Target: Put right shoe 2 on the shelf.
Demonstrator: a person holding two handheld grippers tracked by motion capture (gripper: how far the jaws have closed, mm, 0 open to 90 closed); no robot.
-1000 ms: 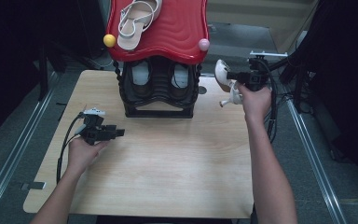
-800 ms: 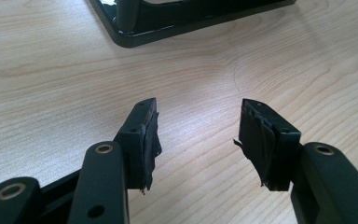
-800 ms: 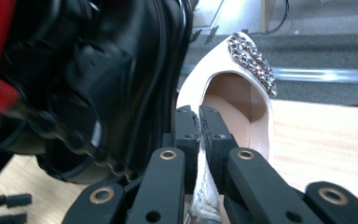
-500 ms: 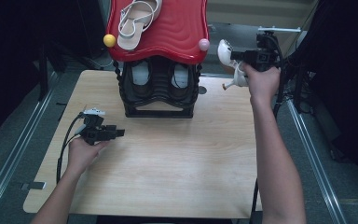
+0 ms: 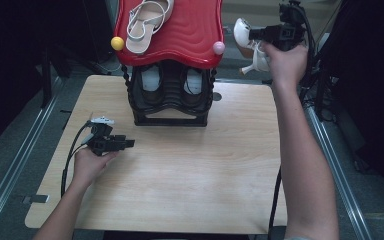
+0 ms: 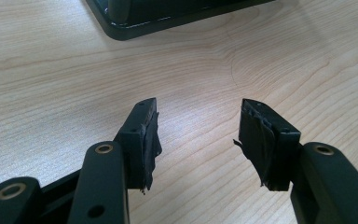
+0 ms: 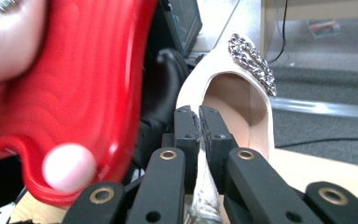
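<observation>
On the tabletop [image 5: 180, 175] at left, the left gripper [image 5: 127, 144] rests with jaws open and empty. Right of the red-topped shoe rack [image 5: 172, 35], the right gripper [image 5: 254, 34], jaws clamped on a white high-heeled shoe [image 5: 245, 42], has risen level with the rack's top, likely for placing.

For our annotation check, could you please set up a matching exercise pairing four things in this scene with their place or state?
Things:
1. white heeled shoe
2. strappy sandal
3. left gripper
4. pink ball

Places or states:
A. lying on top of the red shelf
B. open, with nothing between its fingers, over the wooden table
C. clamped in the right gripper, held up beside the rack
D. at the red shelf's front right corner

Pairs: 1-C, 2-A, 3-B, 4-D
</observation>
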